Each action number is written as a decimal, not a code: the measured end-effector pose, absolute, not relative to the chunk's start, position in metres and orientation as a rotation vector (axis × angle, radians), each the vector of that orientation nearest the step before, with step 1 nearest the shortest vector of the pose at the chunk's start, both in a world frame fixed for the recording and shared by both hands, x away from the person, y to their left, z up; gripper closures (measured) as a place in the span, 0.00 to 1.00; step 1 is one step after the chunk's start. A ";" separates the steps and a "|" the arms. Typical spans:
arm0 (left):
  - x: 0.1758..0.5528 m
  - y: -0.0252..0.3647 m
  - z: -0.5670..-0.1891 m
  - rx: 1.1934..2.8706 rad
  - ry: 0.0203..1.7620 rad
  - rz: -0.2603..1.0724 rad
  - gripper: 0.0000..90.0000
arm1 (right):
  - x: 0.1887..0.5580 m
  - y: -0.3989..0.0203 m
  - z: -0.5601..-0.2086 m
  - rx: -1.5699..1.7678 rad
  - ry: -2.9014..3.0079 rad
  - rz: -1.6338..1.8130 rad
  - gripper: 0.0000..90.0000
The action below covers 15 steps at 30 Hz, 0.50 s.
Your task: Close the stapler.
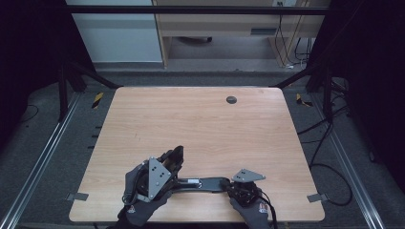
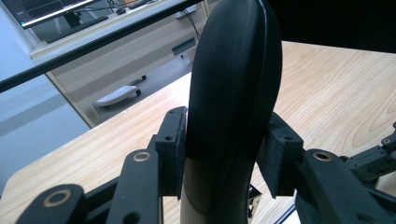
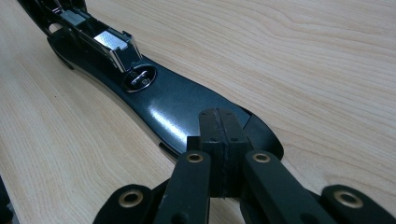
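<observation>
A black stapler lies opened near the table's front edge. Its base (image 1: 203, 183) rests flat on the wood, and its top arm (image 1: 175, 156) is swung up at the left end. My left gripper (image 1: 173, 160) is shut on that raised arm (image 2: 233, 93), with both pads (image 2: 176, 149) pressing its sides. My right gripper (image 1: 233, 185) is shut with nothing between its jaws. In the right gripper view its joined tips (image 3: 219, 128) rest on the rounded end of the base (image 3: 177, 102). The metal staple channel (image 3: 109, 44) lies exposed farther along.
The wooden table (image 1: 191, 119) has a dark round grommet (image 1: 231, 99) near its far edge. Metal clips (image 1: 76, 196) sit at the front corners. Cables (image 1: 325, 143) trail over the floor to the right, and frame rails run along both sides.
</observation>
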State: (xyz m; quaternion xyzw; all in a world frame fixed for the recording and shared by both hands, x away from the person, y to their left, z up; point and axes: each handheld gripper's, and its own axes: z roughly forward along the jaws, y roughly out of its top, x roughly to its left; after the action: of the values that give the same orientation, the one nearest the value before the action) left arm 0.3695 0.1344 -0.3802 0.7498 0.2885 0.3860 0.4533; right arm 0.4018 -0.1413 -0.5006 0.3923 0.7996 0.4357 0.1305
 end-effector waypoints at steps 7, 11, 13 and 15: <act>0.370 0.127 -0.382 1.875 0.695 0.966 0.62 | 0.401 -0.141 -0.501 1.148 2.323 1.271 1.00; 0.371 0.122 -0.384 1.890 0.680 0.962 0.61 | 0.401 -0.141 -0.501 1.150 2.324 1.274 1.00; 0.371 0.116 -0.386 1.902 0.668 0.970 0.61 | 0.401 -0.141 -0.501 1.149 2.323 1.274 1.00; 0.371 0.111 -0.388 1.918 0.652 0.986 0.61 | 0.401 -0.141 -0.501 1.147 2.325 1.274 1.00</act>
State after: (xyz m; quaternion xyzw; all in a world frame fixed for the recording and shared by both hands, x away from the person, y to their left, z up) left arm 0.3710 0.1113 -0.3876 0.7687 0.2613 0.3951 0.4298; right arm 0.4011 -0.1412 -0.5009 0.3937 0.7985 0.4376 0.1261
